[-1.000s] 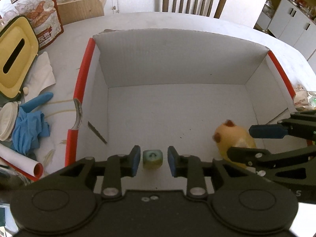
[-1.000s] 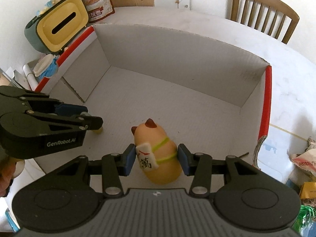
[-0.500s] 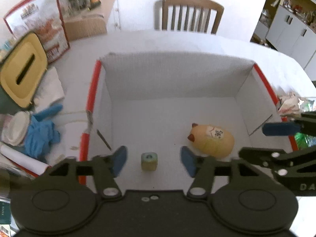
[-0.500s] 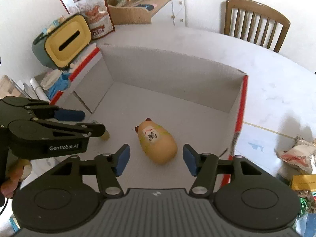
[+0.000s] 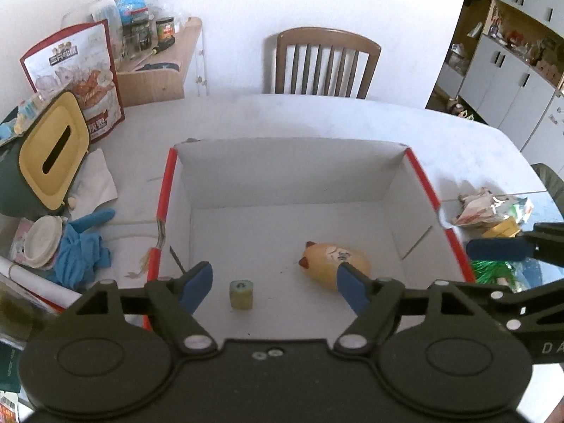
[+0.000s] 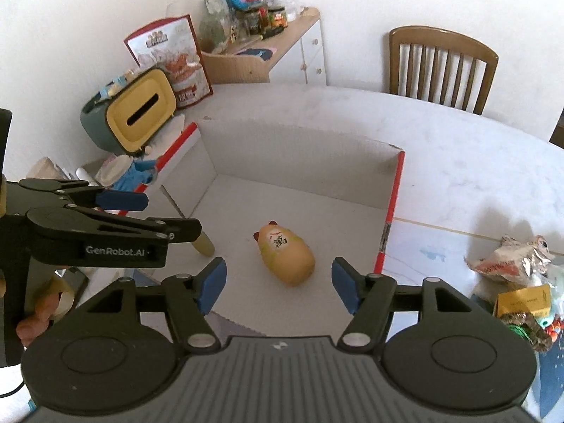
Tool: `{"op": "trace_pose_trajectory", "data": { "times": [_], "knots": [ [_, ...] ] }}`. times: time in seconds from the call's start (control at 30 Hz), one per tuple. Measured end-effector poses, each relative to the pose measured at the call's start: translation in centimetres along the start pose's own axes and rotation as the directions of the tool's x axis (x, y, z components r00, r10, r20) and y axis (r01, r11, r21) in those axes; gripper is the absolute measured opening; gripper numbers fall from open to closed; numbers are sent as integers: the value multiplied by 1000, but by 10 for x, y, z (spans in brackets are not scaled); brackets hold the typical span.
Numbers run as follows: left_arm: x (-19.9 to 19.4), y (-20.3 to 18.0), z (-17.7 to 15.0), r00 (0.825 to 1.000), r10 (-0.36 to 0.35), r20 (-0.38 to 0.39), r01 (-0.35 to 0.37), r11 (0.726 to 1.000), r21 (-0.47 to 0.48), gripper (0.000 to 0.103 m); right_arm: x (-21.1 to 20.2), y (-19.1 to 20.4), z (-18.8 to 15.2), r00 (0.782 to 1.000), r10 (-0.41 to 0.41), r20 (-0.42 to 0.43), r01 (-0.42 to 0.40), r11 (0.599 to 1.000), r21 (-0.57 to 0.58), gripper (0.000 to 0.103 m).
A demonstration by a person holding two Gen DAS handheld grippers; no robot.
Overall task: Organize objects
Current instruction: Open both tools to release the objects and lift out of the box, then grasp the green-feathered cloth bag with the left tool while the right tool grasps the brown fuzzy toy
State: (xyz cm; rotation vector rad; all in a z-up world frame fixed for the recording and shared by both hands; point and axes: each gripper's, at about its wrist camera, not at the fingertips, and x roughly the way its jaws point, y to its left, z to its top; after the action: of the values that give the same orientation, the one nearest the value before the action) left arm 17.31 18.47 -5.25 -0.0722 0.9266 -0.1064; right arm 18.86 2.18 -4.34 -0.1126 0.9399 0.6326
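A white cardboard box with red edges (image 5: 292, 183) (image 6: 299, 155) sits on the table. On its floor lie a small green-yellow cube (image 5: 241, 294) and a yellow cat-shaped toy (image 5: 335, 264) (image 6: 285, 253) on its side. My left gripper (image 5: 273, 287) is open and empty, raised above the box's near edge with the cube below between its fingers. My right gripper (image 6: 278, 285) is open and empty, raised above the toy. The cube is mostly hidden behind the left gripper in the right wrist view.
A yellow and green tissue box (image 5: 49, 151) (image 6: 137, 116), a snack bag (image 5: 81, 77), blue gloves (image 5: 81, 246) and plates lie left of the box. Crumpled wrappers (image 5: 490, 208) (image 6: 511, 257) lie right. A wooden chair (image 5: 326, 60) stands behind the table.
Both grippers opened, let go of the cube and the toy, and rose back away from the box. The toy fell onto its side.
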Motion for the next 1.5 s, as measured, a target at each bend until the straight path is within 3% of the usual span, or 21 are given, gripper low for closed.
{"op": "trace_pose_trajectory", "data": {
  "times": [0.17,0.63,1.07,1.5],
  "knots": [
    [-16,-9,-3,1000,-7,30,6,1000,6,84,-18,-2,-10,999,0,36,-1,1000,16,74],
    [-42,-56,-11,997,17,71,-18,1000,15,102,-68,-28,-31,990,50,128,-55,998,38,85],
    [-47,-129,-19,997,-6,80,7,1000,-7,102,-115,-89,-59,983,75,170,-80,996,26,89],
    [-27,-205,-34,997,-49,55,49,999,-1,102,-149,-184,-102,985,22,168,-33,997,65,89]
  ]
}}
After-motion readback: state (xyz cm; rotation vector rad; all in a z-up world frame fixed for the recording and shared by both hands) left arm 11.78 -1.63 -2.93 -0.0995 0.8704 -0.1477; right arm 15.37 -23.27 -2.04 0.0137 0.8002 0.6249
